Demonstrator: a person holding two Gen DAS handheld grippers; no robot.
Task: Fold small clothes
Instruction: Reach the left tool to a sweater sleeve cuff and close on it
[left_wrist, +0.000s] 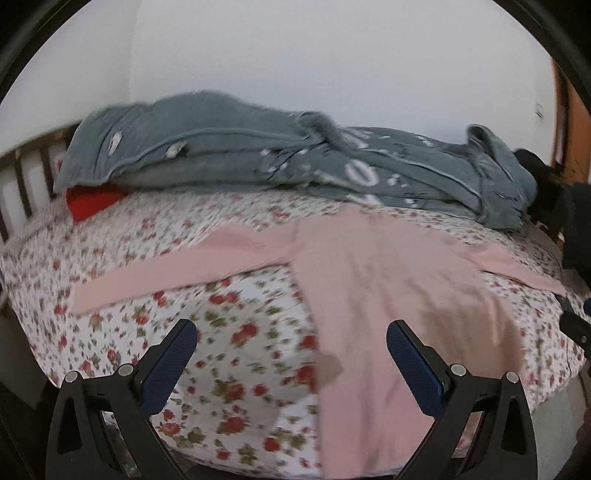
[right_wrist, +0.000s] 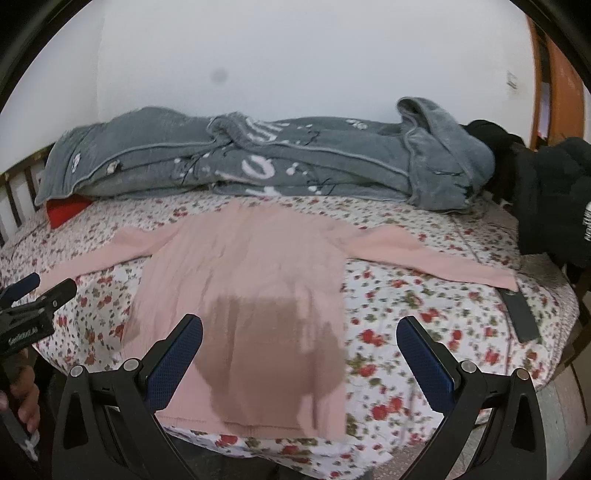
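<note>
A pink long-sleeved top (right_wrist: 243, 266) lies spread flat on the floral bedsheet (right_wrist: 406, 325), sleeves out to both sides, hem toward me. In the left wrist view the same pink top (left_wrist: 388, 280) fills the right half, its left sleeve (left_wrist: 177, 269) stretching out to the left. My left gripper (left_wrist: 291, 332) hangs open above the sheet near the top's left edge, holding nothing. My right gripper (right_wrist: 299, 328) is open over the lower body of the top, also with nothing in it. The left gripper (right_wrist: 29, 291) shows at the left edge of the right wrist view, held by a hand (right_wrist: 26, 395).
A grey blanket (right_wrist: 258, 158) is heaped along the back of the bed against the white wall. A red item (right_wrist: 66, 210) peeks out under its left end. Dark clothing (right_wrist: 550, 192) sits at the right edge, and a flat black object (right_wrist: 521, 314) lies near the right sleeve's cuff.
</note>
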